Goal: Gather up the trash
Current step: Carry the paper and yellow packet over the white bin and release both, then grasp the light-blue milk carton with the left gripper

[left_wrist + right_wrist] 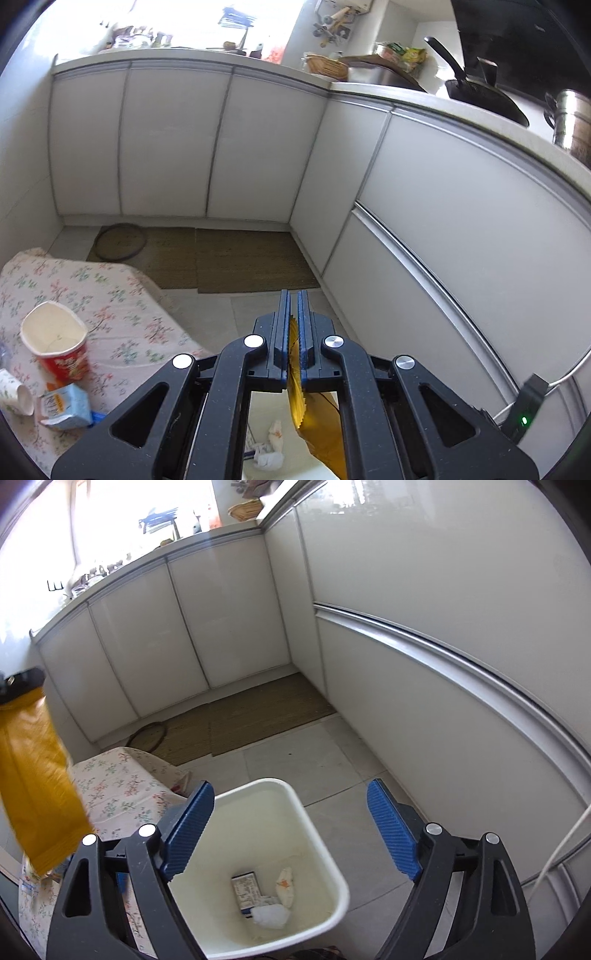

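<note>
Only right wrist shows whole wrapper (35, 775), bin (325, 856).

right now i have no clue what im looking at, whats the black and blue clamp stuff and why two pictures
Those are two hand-held grippers, one in each of a person's hands, each with a wide-angle camera looking along its fingers. So each picture is one gripper's own view of a kitchen floor.

In the left wrist view, the left gripper is shut on a yellow wrapper. Beside it a flowered cloth carries more trash: a red paper cup, a small white cup and a blue carton.

In the right wrist view, the right gripper is open and empty, above a white bin holding a few scraps. The same wrapper hangs at that picture's left edge.
</note>
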Tool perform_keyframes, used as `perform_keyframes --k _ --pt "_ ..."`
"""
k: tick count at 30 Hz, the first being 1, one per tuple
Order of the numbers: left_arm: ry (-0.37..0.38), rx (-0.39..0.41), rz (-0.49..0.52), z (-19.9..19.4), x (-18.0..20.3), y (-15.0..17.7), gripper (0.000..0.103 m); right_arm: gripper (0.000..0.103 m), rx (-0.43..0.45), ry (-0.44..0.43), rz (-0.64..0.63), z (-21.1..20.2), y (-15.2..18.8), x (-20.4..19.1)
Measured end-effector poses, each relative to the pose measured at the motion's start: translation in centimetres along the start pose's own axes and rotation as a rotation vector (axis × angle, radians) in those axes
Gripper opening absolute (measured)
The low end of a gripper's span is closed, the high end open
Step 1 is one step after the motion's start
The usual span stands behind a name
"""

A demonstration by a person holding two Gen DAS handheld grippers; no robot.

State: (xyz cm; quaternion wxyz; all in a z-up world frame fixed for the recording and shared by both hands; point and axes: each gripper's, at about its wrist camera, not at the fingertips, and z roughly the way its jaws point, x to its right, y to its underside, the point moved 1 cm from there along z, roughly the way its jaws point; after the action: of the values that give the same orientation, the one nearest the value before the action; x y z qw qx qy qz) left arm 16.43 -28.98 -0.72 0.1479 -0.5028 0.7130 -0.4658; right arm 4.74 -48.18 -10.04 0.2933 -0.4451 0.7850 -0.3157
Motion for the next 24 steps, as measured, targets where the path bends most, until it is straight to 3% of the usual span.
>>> perform_keyframes --k 2,4,6,13,18,21,24 --pt "0.01 -0.013 -0.001 1.2 0.8 0.1 0.008 0.083 0.001 0.018 0.002 -0.1 -0.1 0.2" --pt "0.033 -0.035 -0.018 2.2 1.3 0.1 0.021 0.083 0.007 0.032 0.008 -0.3 -0.2 0.6" --pt "0.036 -0.047 -0.026 2.9 1.6 0.1 0.047 0.085 0.013 0.048 0.011 -0.5 -0.3 0.7" --pt "-0.013 -0.043 0.008 2.4 1.2 0.5 0.063 0.086 0.025 0.06 0.013 -1.0 -0.5 0.3" --pt "-0.101 0.014 0.027 0.6 0.0 1.0 0.087 0.089 0.044 0.066 -0.002 -1.7 -0.6 -1.3" --pt "-0.159 0.038 0.044 -0.5 -0.8 1.3 0.096 0.095 0.066 0.079 -0.009 -2.3 -0.8 -2.4" --pt "-0.207 0.053 0.063 -1.6 -1.8 1.9 0.096 0.096 0.094 0.088 -0.009 -2.9 -1.0 -3.5"
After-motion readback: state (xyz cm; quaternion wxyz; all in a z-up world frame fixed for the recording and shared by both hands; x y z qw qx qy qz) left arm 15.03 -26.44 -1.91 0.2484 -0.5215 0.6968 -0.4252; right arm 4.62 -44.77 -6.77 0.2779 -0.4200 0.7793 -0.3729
